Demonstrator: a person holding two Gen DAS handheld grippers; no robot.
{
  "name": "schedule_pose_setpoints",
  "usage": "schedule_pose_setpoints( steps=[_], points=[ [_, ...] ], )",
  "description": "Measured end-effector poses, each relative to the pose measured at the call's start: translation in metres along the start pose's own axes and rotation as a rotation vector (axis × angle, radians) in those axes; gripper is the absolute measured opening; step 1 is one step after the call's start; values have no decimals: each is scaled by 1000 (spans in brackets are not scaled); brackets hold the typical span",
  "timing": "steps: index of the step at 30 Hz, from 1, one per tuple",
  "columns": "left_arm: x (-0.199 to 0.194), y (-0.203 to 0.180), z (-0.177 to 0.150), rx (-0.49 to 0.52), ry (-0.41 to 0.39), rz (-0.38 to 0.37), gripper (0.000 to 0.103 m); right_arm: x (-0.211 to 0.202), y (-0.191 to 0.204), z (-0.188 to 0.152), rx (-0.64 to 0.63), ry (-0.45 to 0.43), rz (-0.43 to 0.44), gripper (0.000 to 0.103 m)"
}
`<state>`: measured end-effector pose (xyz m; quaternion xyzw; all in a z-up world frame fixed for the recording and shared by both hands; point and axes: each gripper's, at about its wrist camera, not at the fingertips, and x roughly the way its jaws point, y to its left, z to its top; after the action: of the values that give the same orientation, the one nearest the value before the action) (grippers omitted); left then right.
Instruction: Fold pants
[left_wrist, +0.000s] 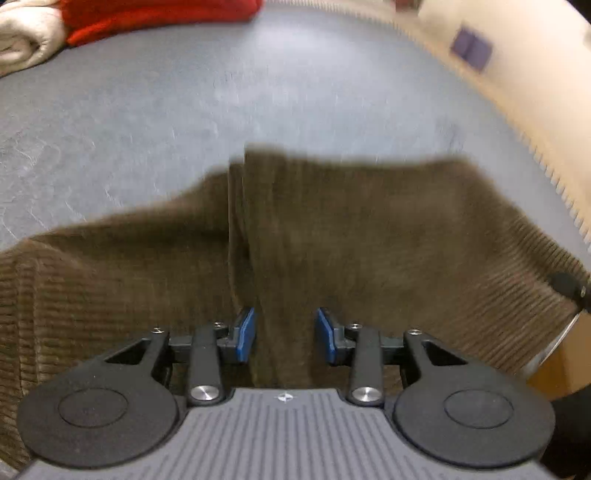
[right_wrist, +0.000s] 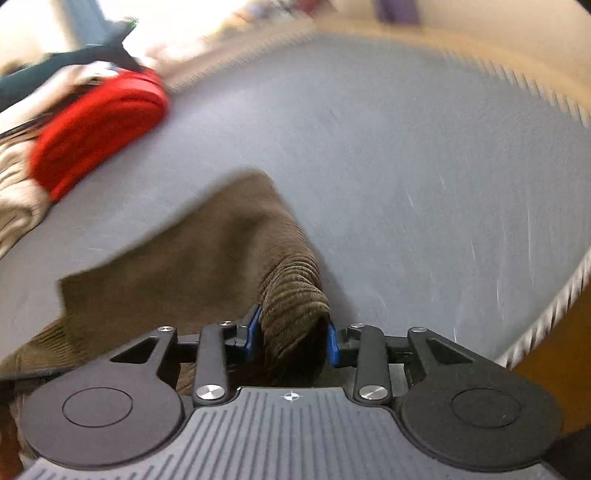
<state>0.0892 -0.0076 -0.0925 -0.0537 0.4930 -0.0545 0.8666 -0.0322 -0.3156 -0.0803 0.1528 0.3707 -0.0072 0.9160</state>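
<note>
Left wrist view: the left gripper has its blue pads spread apart, with a vertical fold of the brown corduroy pants running between them; whether either pad touches the cloth cannot be told. The pants spread to both sides of the claw and ahead of it, draped on the grey cloth surface. Far ahead and to the left lie a red garment and a cream garment

Right wrist view: the right gripper pinches a bunched ridge of the pants between its pads. The rest trails ahead and to the left over the grey surface. Far left, a red garment rests against a cream knit
</note>
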Motion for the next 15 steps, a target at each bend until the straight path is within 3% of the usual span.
schedule_pose_setpoints(
  steps=[2,4,5,6,7,9,10,11,13,14,15],
  points=[
    [-19,5,7,-50,-67,-74,53,-25,30,0,-154,-106,36,34],
    [-42,7,20,-148,-132,-239,66,-47,65,-10,-351,-209,87,34],
    [-52,6,27,-180,-163,-333,77,-58,82,-18,-456,-255,121,34],
    [-63,6,30,-197,-199,-431,88,-65,96,-26,-535,-283,147,34],
    [-71,4,33,-199,-221,-495,92,-73,112,-38,-633,-317,177,34],
    [-77,0,38,-186,-218,-591,98,-83,134,-58,-772,-355,234,34],
    [-76,-2,40,-178,-193,-613,98,-87,144,-68,-835,-361,278,34],
    [-73,-2,40,-174,-174,-589,98,-91,154,-78,-896,-365,315,34],
    [-65,-2,39,-170,-150,-486,89,-94,170,-97,-995,-361,380,33],
    [-58,1,38,-173,-115,-424,61,-94,177,-104,-1021,-348,412,33],
    [-51,5,37,-178,-81,-357,27,-94,183,-108,-1035,-337,427,33]
  ],
)
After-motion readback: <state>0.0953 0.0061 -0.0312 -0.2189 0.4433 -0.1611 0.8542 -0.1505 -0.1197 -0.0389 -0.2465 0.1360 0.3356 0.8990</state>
